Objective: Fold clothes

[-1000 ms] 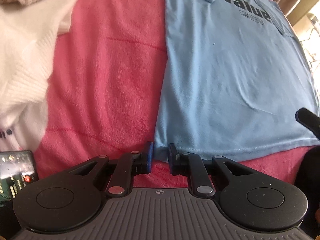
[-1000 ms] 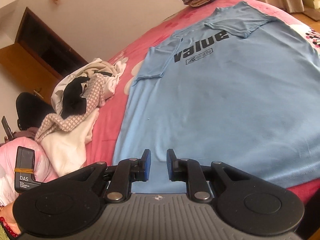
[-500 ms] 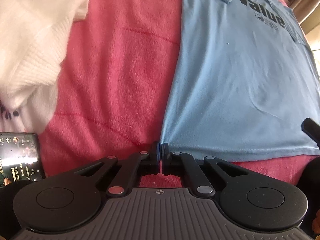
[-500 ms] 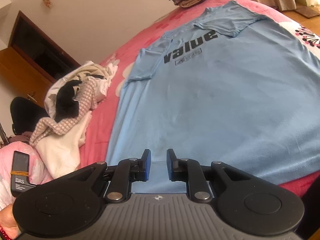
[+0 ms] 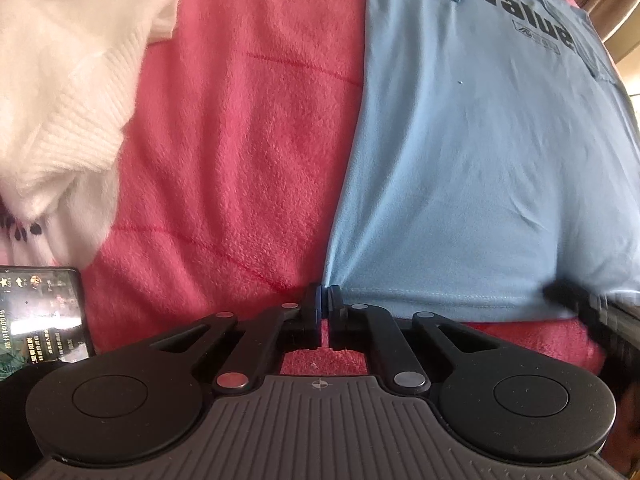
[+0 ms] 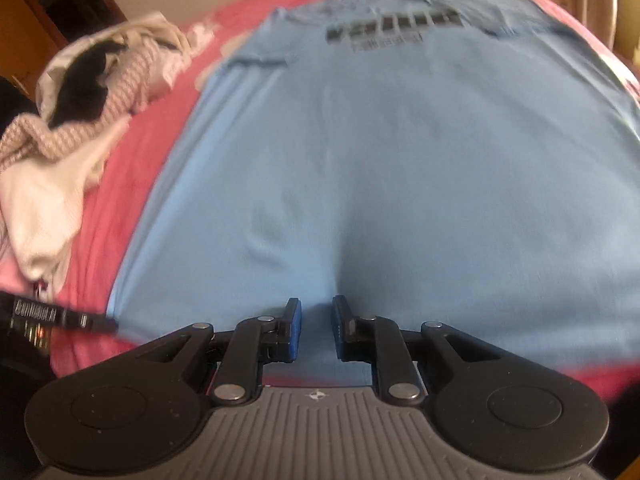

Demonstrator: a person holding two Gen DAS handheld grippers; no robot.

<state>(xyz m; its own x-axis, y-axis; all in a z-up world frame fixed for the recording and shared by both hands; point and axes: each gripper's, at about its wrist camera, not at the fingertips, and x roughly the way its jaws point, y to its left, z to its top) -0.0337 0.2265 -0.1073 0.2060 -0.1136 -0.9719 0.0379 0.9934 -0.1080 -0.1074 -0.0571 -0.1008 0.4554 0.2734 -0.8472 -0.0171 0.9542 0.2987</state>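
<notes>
The left gripper (image 5: 323,300) was a little apart a second ago, with the bottom corner of the blue T-shirt (image 5: 472,168) between its fingers. Its jaws have just been closing, and now they pinch that corner tight. A thin slit shows between the finger pads lower down, but at the tips the cloth is squeezed and puckers up toward them. So the left side has hold of the shirt.

The right gripper (image 6: 316,328) has come down lower and closer to the shirt than it was a moment ago. Its fingers are a little apart and hold nothing yet. The bottom hem lies right under and between them, not pinched.

Past the fingers, the T-shirt lies flat on the pink bed (image 5: 240,140), front side up, with black letters far ahead near the neck. To the left of the left fingers sits a white sweater (image 5: 60,92) and, close by, a phone (image 5: 40,316). A heap of other clothes (image 6: 92,84) lies far off to the left of the right fingers.

I think the right fingers need to close on the hem next, so both corners can be lifted for the first fold.
</notes>
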